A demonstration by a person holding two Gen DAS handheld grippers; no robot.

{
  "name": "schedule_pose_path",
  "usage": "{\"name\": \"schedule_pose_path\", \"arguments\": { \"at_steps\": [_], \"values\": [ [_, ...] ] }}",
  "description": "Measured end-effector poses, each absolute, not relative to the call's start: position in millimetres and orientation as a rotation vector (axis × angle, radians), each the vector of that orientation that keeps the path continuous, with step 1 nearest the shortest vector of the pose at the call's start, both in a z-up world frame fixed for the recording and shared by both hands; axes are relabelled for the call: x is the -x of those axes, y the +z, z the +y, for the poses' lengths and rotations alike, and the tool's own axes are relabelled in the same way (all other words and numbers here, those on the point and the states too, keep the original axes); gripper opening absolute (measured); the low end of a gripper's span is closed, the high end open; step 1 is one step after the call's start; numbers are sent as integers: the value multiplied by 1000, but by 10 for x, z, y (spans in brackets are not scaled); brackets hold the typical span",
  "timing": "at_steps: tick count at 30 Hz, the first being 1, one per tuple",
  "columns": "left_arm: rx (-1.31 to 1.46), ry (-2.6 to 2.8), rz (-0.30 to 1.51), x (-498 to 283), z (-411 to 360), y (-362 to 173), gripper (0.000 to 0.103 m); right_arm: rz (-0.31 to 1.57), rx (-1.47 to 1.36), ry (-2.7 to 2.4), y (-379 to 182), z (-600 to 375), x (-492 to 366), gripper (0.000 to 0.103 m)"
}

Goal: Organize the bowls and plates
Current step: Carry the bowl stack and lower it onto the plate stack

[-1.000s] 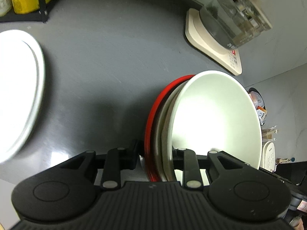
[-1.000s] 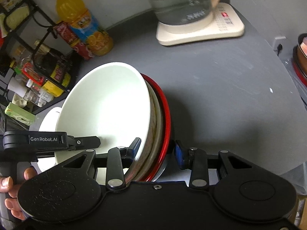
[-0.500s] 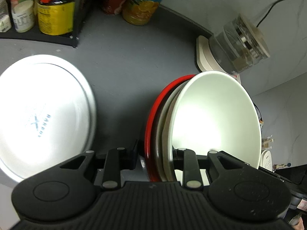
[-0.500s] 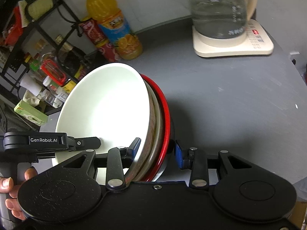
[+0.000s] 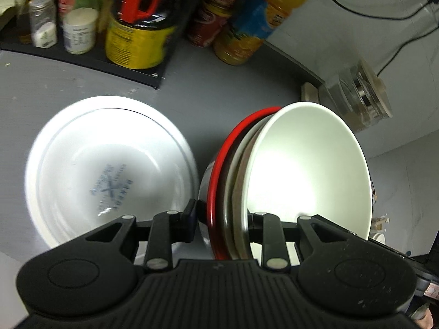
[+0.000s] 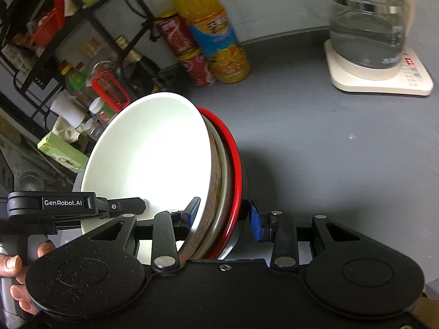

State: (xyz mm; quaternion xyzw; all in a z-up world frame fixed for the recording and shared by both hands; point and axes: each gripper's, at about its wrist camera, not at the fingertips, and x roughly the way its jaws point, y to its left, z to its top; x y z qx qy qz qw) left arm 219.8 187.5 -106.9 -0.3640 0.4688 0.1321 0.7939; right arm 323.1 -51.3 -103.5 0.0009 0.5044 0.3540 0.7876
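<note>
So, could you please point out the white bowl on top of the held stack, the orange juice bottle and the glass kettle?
white bowl (image 6: 153,153), right wrist view, on its inner wall.
orange juice bottle (image 6: 219,46), right wrist view, on its blue label.
glass kettle (image 6: 367,33), right wrist view, on its clear body.

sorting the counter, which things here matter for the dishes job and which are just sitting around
Job:
stack of bowls, held by both tongs
white plate

Lying about:
glass kettle
orange drink bottle
red cans
spice rack
</note>
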Motion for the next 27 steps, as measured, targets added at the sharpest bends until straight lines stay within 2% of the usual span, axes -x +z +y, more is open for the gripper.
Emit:
{"name": "schedule_pose_path", "arguments": {
  "at_steps": [11, 27],
  "values": [
    [807, 338, 984, -1891, 2291, -1024, 27, 1105, 29, 800, -1042, -54, -3056, 36],
    [830, 357, 1019, -1608, 2788, -1232, 27, 1169, 52, 788, -1226, 450, -2892, 36]
  ]
}}
